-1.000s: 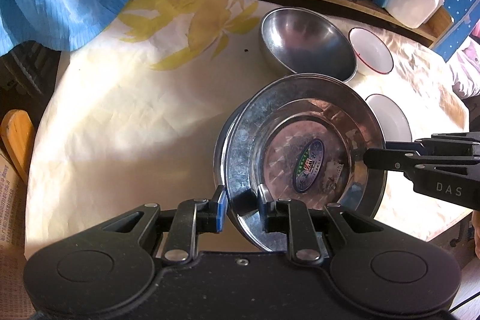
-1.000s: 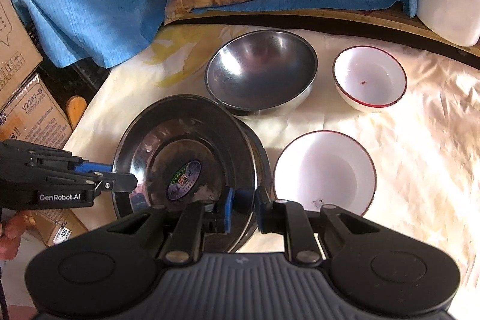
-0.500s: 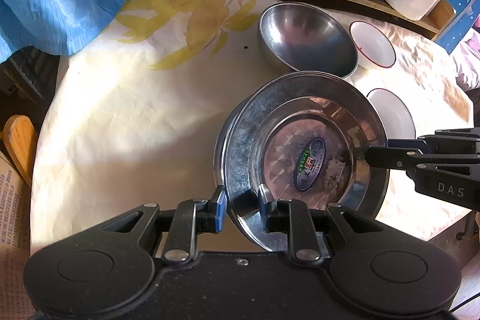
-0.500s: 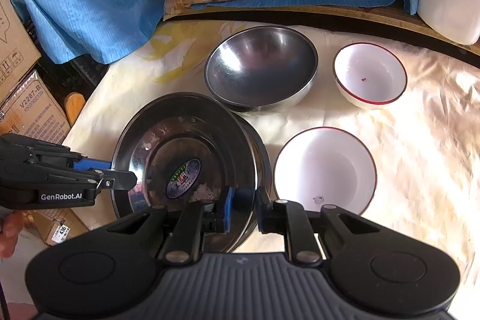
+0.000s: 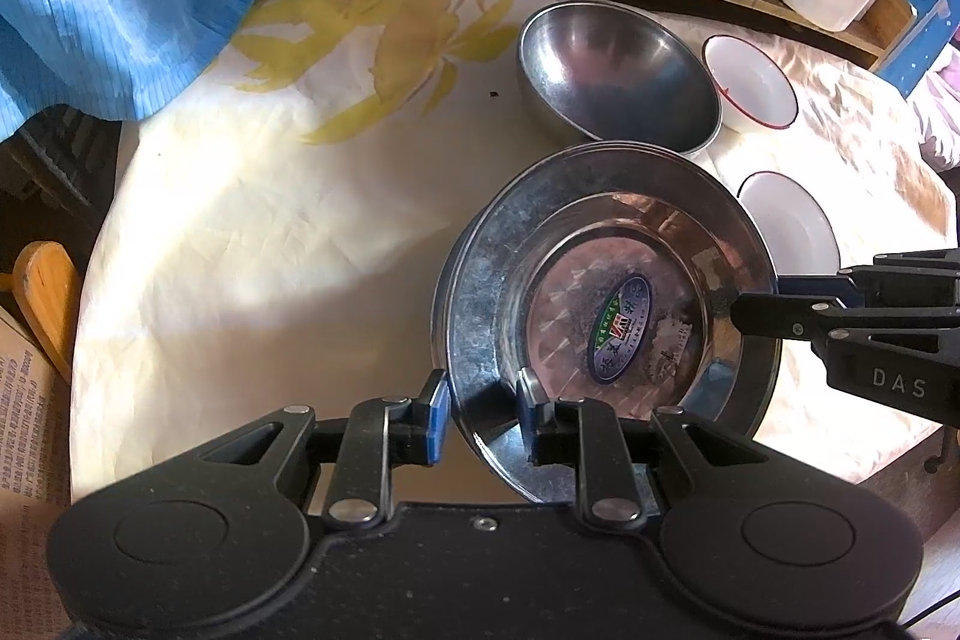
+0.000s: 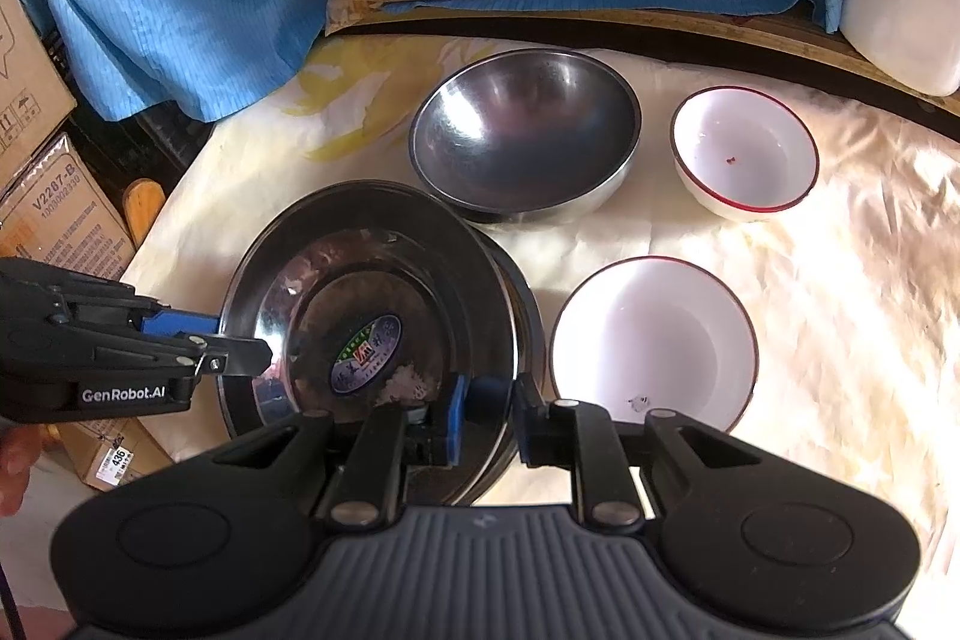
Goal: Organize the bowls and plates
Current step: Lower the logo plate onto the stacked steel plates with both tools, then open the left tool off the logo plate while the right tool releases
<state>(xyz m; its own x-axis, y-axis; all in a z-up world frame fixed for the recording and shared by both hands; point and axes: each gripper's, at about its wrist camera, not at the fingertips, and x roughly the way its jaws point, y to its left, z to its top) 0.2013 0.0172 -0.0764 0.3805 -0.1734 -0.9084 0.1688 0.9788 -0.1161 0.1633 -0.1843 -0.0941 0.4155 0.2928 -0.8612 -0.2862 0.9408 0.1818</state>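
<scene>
**Two grippers share one steel plate**

Two grippers pinch the same steel plate from opposite rims. The left gripper has its fingers nearly closed over the rim at 6 o'clock in its own view, one pad outside and one inside the dish. The right gripper clamps the opposite edge the same way, its fingers also close together on the thin metal. Each shows in the other's view as a black arm reaching in from the side.

A second steel rim shows beneath the held plate, at 3 o'clock in the right view, so the plate likely sits on or just above a matching one; whether they touch I cannot tell. A grip from both sides probably keeps the wide, slick dish level while it nests.

On the cloth, a deep steel bowl stands at 12 o'clock of the plate, apart from it. One white bowl lies just beside the plates at 3 o'clock; a smaller white bowl sits at 2 o'clock, unstacked.
</scene>
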